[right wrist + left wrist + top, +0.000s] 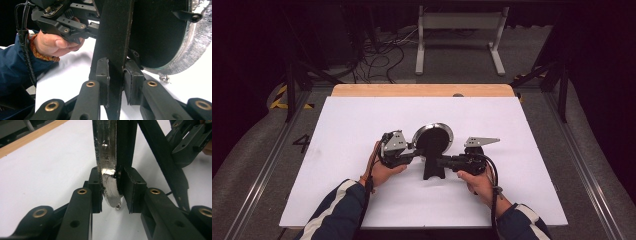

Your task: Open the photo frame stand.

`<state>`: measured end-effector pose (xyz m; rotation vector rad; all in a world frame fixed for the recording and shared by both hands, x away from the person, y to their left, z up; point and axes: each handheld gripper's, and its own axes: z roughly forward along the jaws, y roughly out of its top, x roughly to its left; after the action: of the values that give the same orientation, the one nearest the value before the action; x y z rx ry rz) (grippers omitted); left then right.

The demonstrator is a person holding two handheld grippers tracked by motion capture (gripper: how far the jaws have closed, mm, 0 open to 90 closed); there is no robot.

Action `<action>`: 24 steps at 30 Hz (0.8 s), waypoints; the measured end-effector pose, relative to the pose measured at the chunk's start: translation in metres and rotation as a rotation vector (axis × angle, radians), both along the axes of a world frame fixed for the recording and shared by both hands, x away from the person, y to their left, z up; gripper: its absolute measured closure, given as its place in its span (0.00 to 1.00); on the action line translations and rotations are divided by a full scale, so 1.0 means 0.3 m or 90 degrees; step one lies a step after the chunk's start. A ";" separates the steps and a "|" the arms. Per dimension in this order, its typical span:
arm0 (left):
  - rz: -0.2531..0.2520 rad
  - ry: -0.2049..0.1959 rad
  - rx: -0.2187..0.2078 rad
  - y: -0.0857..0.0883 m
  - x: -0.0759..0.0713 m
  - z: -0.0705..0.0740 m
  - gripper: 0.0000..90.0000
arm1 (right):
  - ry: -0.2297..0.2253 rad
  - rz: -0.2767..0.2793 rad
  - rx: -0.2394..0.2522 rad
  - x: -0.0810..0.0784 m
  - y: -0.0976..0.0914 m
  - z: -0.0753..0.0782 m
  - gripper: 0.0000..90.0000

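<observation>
A round silver-rimmed disc (432,136) with a black back stands on edge on the white sheet, propped by a black leg (433,170). My left gripper (414,149) comes in from the left and is shut on the disc's lower rim. In the left gripper view its pads (96,191) squeeze the shiny rim (107,162) and the black back together. My right gripper (440,161) reaches in from the right and is shut on the leg. In the right gripper view the leg (113,37) runs up between its pads (132,80), with the disc's black back (157,32) behind.
The white sheet (362,120) covers a wooden table (422,90), and the disc stands near its middle. Both hands rest on the sheet close to the front edge. A white metal stand (459,37) and cables lie on the floor beyond.
</observation>
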<state>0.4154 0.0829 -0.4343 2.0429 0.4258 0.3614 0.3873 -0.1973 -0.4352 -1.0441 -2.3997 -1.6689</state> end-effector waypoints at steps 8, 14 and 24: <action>0.020 -0.010 0.009 0.004 0.002 -0.003 0.80 | -0.002 0.002 -0.012 -0.005 0.013 -0.001 0.85; 0.032 -0.024 0.018 0.000 0.002 -0.003 0.80 | 0.000 -0.001 -0.017 -0.003 0.013 -0.003 0.84; 0.050 -0.046 0.026 -0.006 0.003 -0.011 0.78 | -0.009 -0.009 -0.032 -0.001 0.025 -0.004 0.84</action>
<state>0.4164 0.0812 -0.4377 2.0491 0.4584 0.4936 0.3871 -0.1897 -0.4364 -1.0634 -2.4607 -1.6337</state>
